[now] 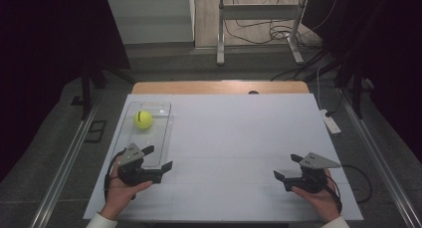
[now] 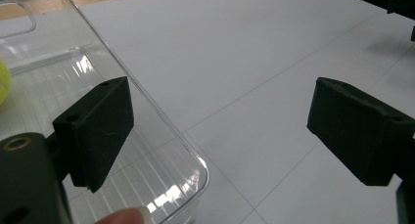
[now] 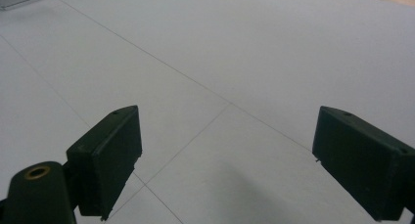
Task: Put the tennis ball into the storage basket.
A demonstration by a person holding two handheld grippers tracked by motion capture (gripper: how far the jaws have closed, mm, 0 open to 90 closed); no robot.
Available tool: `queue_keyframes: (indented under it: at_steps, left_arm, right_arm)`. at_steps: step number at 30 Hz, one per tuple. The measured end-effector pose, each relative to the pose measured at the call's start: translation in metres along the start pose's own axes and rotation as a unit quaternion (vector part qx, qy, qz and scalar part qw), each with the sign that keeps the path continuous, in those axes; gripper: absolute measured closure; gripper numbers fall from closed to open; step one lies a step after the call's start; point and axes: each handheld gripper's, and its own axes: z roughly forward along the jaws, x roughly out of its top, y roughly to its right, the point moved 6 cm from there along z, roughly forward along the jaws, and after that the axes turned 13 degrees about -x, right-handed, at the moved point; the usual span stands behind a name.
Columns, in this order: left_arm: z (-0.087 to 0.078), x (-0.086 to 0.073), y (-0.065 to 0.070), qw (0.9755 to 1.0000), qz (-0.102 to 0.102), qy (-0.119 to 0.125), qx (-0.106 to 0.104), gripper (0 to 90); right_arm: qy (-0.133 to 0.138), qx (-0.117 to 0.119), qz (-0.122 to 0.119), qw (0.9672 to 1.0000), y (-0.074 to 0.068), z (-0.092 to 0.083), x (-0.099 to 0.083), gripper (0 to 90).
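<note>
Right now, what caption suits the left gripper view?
Open left gripper straddling the near corner of a clear tray.

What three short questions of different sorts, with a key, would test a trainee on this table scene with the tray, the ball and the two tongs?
1. True or false: the yellow ball lies inside the clear tray.
2. Which tongs straddle the tray's near corner: A, the left tongs, or B, the right tongs?
3. Fill in: the jaws of both tongs stand ____, with nothing gripped.

Key
1. True; it lies toward the tray's far end.
2. A; in the left gripper view one jaw stands over the tray and the other over the white table sheet.
3. Open; the right tongs hover above bare sheet, far from the tray.
</note>
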Motion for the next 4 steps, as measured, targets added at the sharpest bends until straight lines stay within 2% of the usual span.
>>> queue_keyframes:
  at_steps: [4]
  left_arm:
    - [0.0001, -0.0002, -0.0006, 1.0, 0.0, 0.0, 0.0, 11.0]
  right_arm:
    - [0.0, 0.0, 0.0, 1.0, 0.0, -0.0001, 0.0, 11.5]
